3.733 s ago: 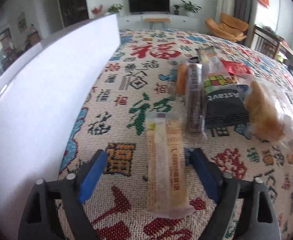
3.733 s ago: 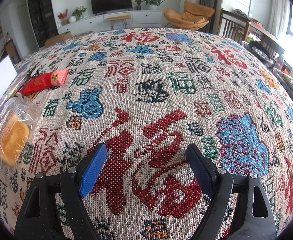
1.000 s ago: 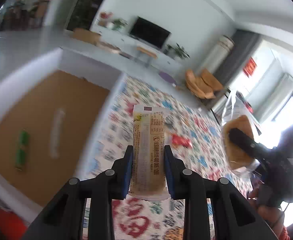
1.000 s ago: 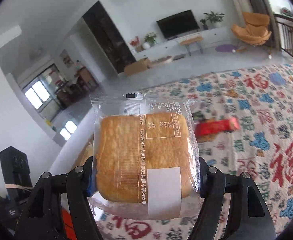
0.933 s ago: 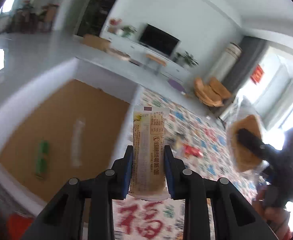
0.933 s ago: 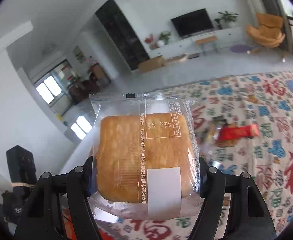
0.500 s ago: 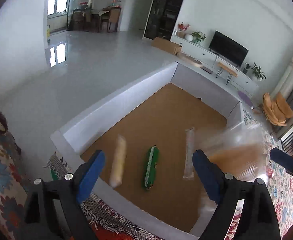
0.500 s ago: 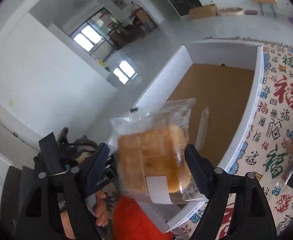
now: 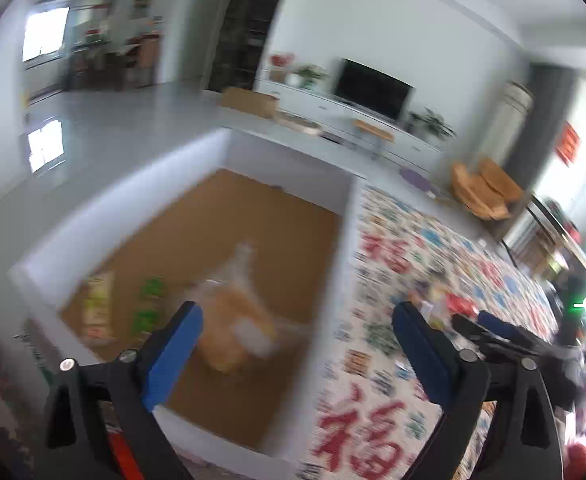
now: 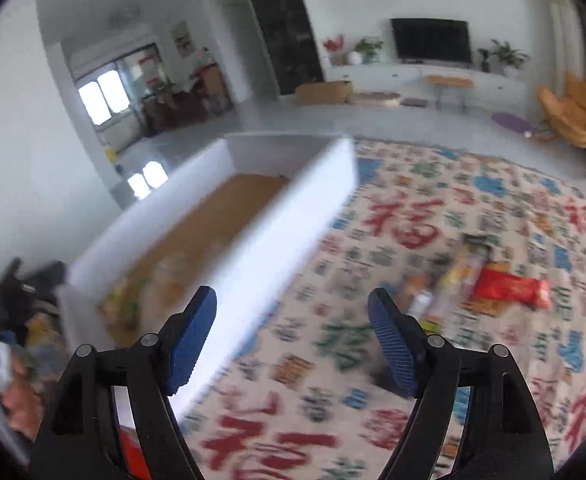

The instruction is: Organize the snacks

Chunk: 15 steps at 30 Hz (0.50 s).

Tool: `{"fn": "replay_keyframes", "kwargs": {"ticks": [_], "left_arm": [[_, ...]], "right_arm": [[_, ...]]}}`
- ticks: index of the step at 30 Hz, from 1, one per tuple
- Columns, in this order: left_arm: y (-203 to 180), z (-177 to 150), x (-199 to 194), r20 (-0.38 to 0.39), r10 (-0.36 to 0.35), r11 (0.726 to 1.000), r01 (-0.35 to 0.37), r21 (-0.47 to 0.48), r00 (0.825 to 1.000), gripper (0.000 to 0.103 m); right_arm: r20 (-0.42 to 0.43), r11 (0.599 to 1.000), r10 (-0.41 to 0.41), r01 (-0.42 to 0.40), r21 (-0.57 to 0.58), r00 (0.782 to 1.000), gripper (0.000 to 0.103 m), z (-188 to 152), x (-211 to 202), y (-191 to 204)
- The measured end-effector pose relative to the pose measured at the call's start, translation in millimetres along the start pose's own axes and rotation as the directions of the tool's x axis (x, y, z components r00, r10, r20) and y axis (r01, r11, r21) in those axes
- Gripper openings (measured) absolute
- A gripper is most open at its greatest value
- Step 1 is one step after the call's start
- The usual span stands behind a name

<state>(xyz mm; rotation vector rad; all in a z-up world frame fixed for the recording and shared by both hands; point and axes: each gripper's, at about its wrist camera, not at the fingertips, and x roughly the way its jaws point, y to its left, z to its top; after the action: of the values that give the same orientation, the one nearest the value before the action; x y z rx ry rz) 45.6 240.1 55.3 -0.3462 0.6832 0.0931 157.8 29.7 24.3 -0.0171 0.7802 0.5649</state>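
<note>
A white-walled box (image 9: 345,240) with a brown floor stands left of the patterned cloth. Inside it lie a blurred bag of orange bread (image 9: 233,328), a green snack (image 9: 149,308) and a yellowish wafer pack (image 9: 97,308). My left gripper (image 9: 297,344) is open and empty above the box's near right corner. My right gripper (image 10: 293,336) is open and empty above the box's right wall (image 10: 285,240); it also shows in the left wrist view (image 9: 493,328). A pile of snacks with a red packet (image 10: 509,286) lies on the cloth to the right.
The patterned cloth (image 10: 433,240) covers the surface right of the box. The remaining snacks also show blurred in the left wrist view (image 9: 445,304). A TV unit, an orange chair (image 10: 577,116) and open floor lie beyond.
The bread bag has dropped from my right gripper into the box. Both grippers have swung right, toward the cloth. The wafer pack lies in the box.
</note>
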Motion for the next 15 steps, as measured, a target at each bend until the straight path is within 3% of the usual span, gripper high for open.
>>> {"fn": "replay_keyframes", "kwargs": {"ticks": [2, 4, 7, 9, 11, 15], "left_arm": [[-38, -15, 10, -0.051, -0.089, 0.994, 0.093, 0.062, 0.995, 0.102], [-70, -33, 26, -0.127, -0.156, 0.980, 0.169, 0.105, 0.980, 0.102], [-113, -68, 69, -0.259, -0.175, 0.961, 0.222, 0.165, 0.950, 0.102], [-129, -89, 94, -0.306, -0.139, 0.956, 0.208, 0.208, 0.942, 0.102], [-137, -104, 117, -0.314, -0.090, 0.953, 0.173, 0.248, 0.945, 0.102], [-130, -105, 155, -0.263, -0.033, 0.960, 0.104, 0.261, 0.964, 0.101]], "right_arm": [[-0.038, 0.990, -0.141, 0.141, 0.006, 0.989, 0.081, -29, 2, -46], [-0.059, 0.961, -0.274, 0.275, 0.016, 0.960, 0.081, -57, -5, -93], [-0.098, 0.906, -0.412, 0.419, 0.068, 0.906, 0.081, -86, -21, -157], [-0.139, 0.875, -0.451, 0.468, 0.123, 0.881, 0.081, -98, -32, -189], [-0.184, 0.850, -0.466, 0.496, 0.177, 0.865, 0.081, -109, -36, -217], [-0.173, 0.843, -0.457, 0.487, 0.227, 0.873, 0.087, -117, -38, -236]]}}
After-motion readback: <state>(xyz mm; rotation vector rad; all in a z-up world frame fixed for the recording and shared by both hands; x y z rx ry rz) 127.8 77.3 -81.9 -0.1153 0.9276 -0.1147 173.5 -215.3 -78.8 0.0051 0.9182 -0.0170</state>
